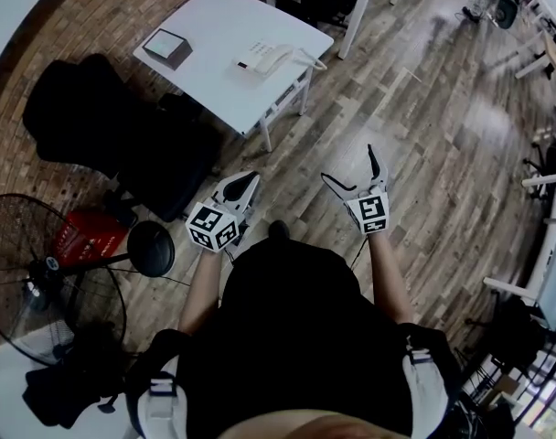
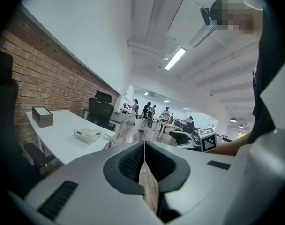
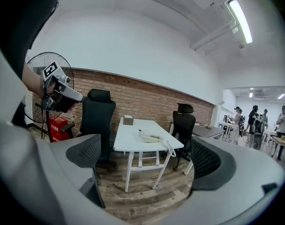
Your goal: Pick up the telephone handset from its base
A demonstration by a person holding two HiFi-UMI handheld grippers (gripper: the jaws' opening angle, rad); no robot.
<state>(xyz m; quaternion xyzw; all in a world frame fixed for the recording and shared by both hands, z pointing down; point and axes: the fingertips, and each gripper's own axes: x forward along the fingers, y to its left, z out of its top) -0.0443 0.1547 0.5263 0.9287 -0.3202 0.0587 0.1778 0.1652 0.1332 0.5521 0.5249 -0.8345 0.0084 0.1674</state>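
White desk stands well ahead; walk closer, then bring the open, empty right tool squarely across the telephone handset. Left tool is closed.

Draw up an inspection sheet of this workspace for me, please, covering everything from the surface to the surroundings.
Surface: white table, some way ahead of both grippers.
Job's things: telephone on the table, handset lying on it.
Clutter: dark box near the table's other end.
Grippers: left gripper jaws together, empty; right gripper jaws apart, empty; both over the wooden floor.
Cables: telephone cord hangs off the table edge.
Surroundings: black office chair, floor fan, red box, people far off.
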